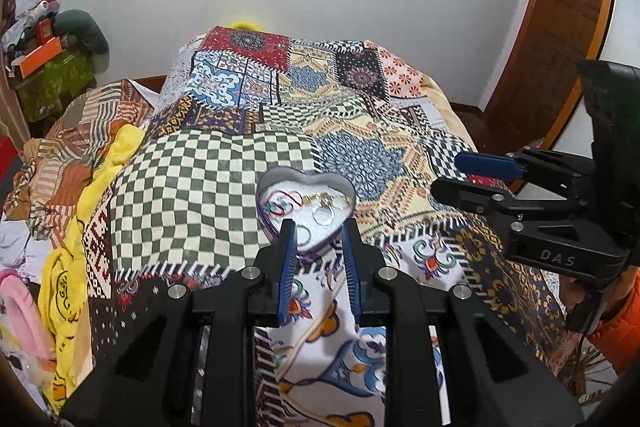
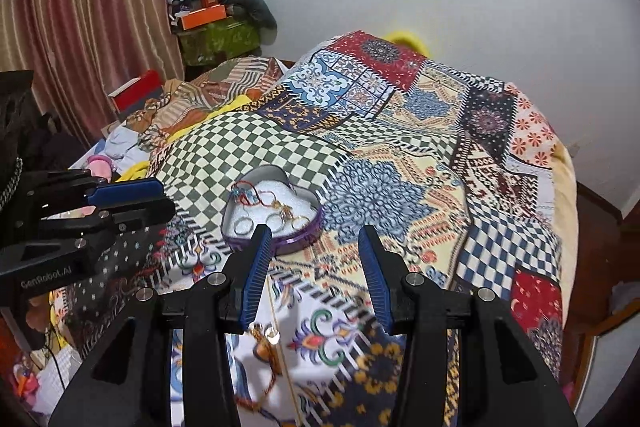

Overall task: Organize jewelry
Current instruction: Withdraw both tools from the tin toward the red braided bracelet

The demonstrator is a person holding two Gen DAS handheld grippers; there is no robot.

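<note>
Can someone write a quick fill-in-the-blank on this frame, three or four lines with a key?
1. The jewelry sits in a ____-shaped tin on the patchwork quilt.
2. The lining under the rings in the tin is ____ in colour.
3. Between the pads of the left hand-held gripper there is ____ held.
4. A loose gold-coloured piece lies on the quilt, ____ the tin.

Missing words: heart; white; nothing; outside

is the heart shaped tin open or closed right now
Open. The heart-shaped tin has no lid on it; its white lining, rings and red cord show inside.
</note>
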